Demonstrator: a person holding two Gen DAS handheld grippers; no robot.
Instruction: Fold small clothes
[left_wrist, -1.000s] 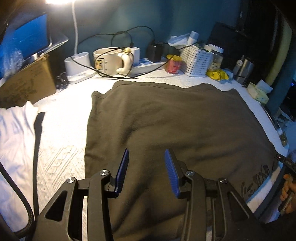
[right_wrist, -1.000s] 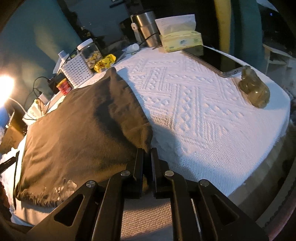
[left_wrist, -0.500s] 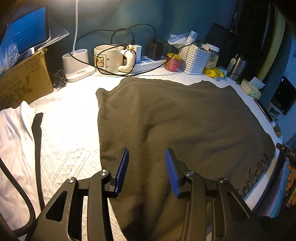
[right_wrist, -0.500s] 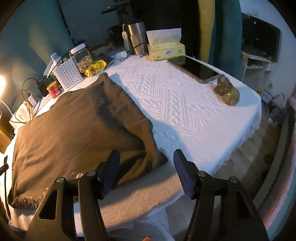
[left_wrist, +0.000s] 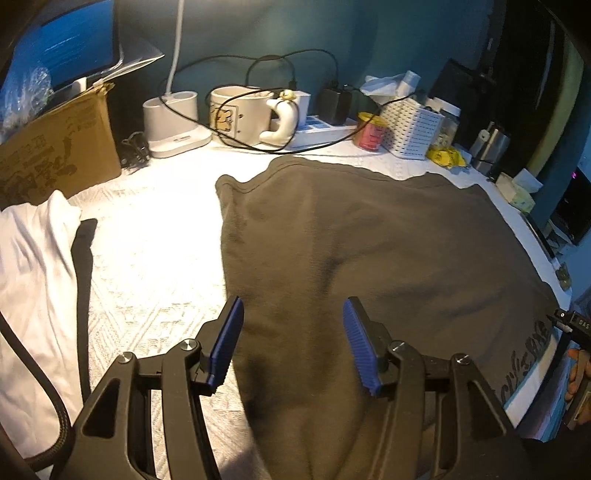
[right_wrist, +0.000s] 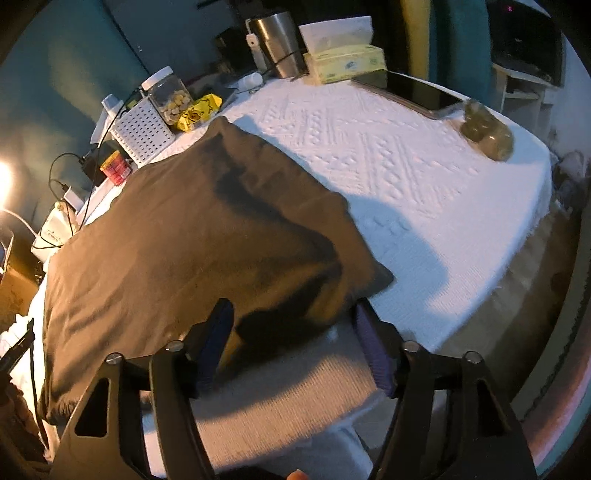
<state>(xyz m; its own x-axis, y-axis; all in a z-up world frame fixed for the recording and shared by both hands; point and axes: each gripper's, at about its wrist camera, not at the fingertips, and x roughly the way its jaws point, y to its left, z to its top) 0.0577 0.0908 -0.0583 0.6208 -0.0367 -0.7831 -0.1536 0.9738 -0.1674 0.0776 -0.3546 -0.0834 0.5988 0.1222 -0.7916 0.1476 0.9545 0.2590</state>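
— Since a second ago, the right gripper (right_wrist: 291, 347), then clamped at the near right corner of the dark brown garment (left_wrist: 369, 266), is seen released from it; its jaws are opening, nothing is pressed between them, and the corner lies just ahead.

— And the table with its white textured cloth (right_wrist: 406, 166)?

— It is covered largely by the garment, which is spread flat, printed lettering along the near edge. A white garment (left_wrist: 33, 266) is left beside it at the left.

— The left gripper (left_wrist: 291, 343)?

— It is held above the garment's left edge, jaws opening, with no cloth pinched.

— Which step is in hand?

— Probably a fold has been laid down and released. Next, a fresh edge would need to be gripped by both grippers and carried across evenly, so that wrinkles are avoided.
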